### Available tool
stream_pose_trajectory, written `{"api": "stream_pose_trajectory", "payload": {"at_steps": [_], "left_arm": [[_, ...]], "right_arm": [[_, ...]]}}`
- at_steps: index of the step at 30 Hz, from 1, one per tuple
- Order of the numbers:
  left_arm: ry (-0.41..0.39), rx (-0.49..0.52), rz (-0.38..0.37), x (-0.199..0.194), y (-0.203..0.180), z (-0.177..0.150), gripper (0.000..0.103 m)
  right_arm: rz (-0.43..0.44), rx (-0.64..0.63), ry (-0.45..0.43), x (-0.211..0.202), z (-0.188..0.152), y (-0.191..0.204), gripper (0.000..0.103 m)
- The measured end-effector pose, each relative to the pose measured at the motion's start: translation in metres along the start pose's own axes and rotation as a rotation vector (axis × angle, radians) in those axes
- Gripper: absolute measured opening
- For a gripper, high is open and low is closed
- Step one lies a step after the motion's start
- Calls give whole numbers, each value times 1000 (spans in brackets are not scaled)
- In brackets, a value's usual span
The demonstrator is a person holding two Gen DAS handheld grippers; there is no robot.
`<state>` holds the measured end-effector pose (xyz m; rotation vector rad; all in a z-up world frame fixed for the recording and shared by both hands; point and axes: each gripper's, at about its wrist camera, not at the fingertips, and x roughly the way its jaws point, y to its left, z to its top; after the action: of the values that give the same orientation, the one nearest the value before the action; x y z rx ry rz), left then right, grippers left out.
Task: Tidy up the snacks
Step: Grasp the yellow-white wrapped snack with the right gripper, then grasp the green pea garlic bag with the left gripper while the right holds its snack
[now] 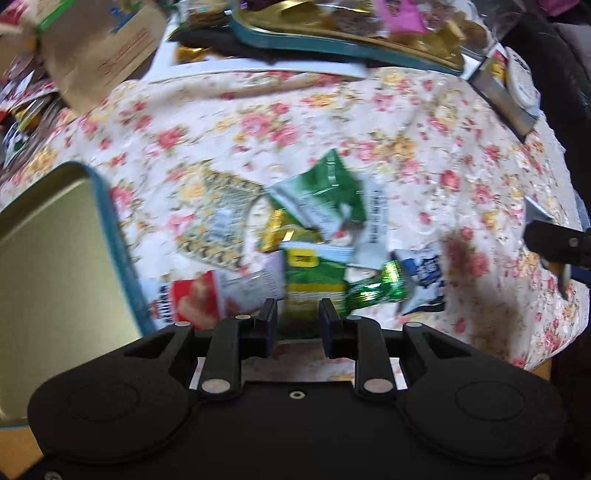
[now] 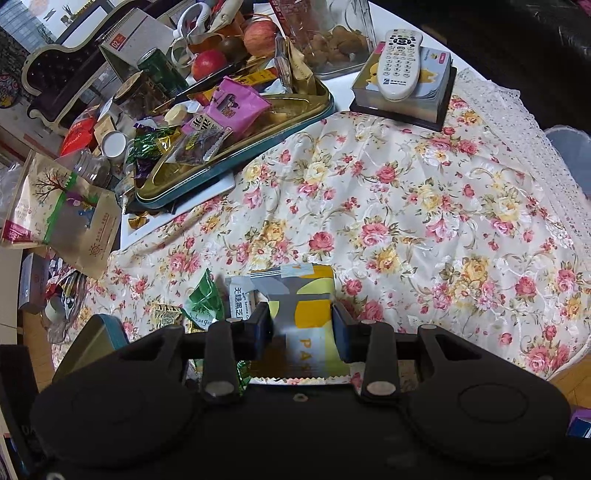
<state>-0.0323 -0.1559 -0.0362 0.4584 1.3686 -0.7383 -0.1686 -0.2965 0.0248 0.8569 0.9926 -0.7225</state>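
Note:
A heap of snack packets (image 1: 314,236) lies on the flowered tablecloth: green packets, a red and white one, a gold-patterned one. My left gripper (image 1: 297,317) hovers just over the near edge of the heap, open and empty. An empty gold tin with a teal rim (image 1: 55,266) stands to its left. My right gripper (image 2: 301,325) is shut on a yellow and grey snack packet (image 2: 295,295), held above the cloth. A second tin (image 2: 236,122) full of snacks sits at the far left in the right wrist view. The right gripper also shows at the right edge of the left wrist view (image 1: 557,247).
A remote control (image 2: 400,59) lies on a box at the back. Apples (image 2: 258,33), jars, a can and a paper bag (image 2: 62,214) crowd the far left. The flowered cloth (image 2: 424,221) covers the table; its edge runs along the right.

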Motion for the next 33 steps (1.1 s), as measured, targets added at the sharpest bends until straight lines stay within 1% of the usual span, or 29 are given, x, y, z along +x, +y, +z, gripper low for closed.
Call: {"api": "stream_pose_trajectory", "payload": {"at_steps": [5, 10, 16, 27, 29, 33], "left_arm": [[10, 19, 31, 12, -13, 3, 34], [15, 8, 76, 21, -19, 5, 34], [-2, 11, 108, 26, -27, 7, 34], [-28, 68, 177, 32, -46, 7, 35], [-33, 81, 179, 33, -47, 7, 37], [-26, 93, 166, 36, -48, 7, 45]], "right_arm": [[18, -16, 6, -3, -4, 3, 38], [26, -20, 1, -7, -5, 1, 38], [34, -14, -5, -11, -5, -3, 38], [50, -17, -6, -15, -6, -4, 38], [50, -18, -5, -15, -7, -4, 38], [49, -18, -3, -15, -7, -5, 38]]}}
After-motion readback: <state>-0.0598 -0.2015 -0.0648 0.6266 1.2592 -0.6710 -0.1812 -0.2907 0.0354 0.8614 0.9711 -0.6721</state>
